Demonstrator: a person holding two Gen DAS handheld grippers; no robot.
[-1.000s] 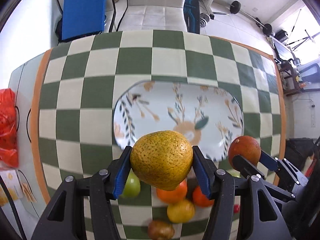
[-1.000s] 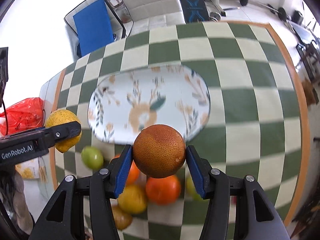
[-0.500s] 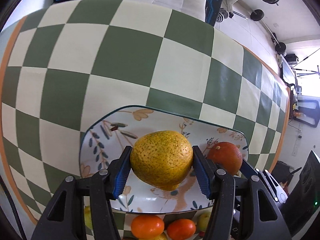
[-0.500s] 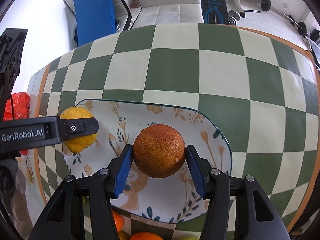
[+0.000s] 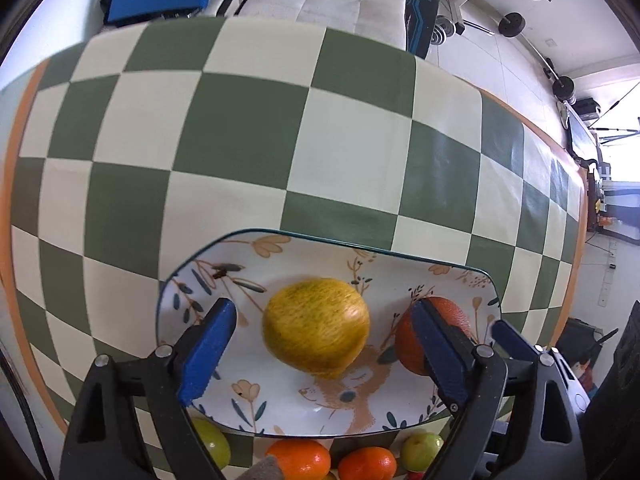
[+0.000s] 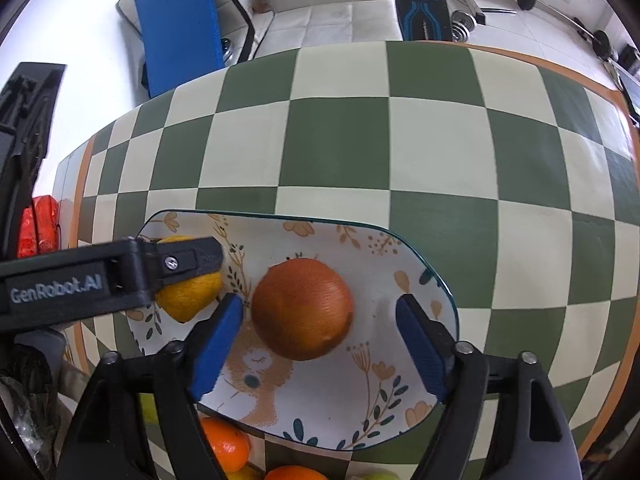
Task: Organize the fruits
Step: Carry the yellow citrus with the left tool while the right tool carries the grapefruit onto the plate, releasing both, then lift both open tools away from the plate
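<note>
Both tools' jaws are opening around a mottled yellow citrus [image 5: 316, 326] and a russet orange [image 6: 303, 309].

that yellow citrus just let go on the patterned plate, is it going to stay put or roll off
The yellow citrus is round, so it may roll a little; its blur suggests it is moving. The plate has a raised rim that should probably stop it. The left gripper is opening, pads clear, so nothing steadies the fruit.

Checkered table [image 5: 248, 152] bears floral plate [image 5: 280, 412] and loose fruits [image 5: 300, 458]
</note>
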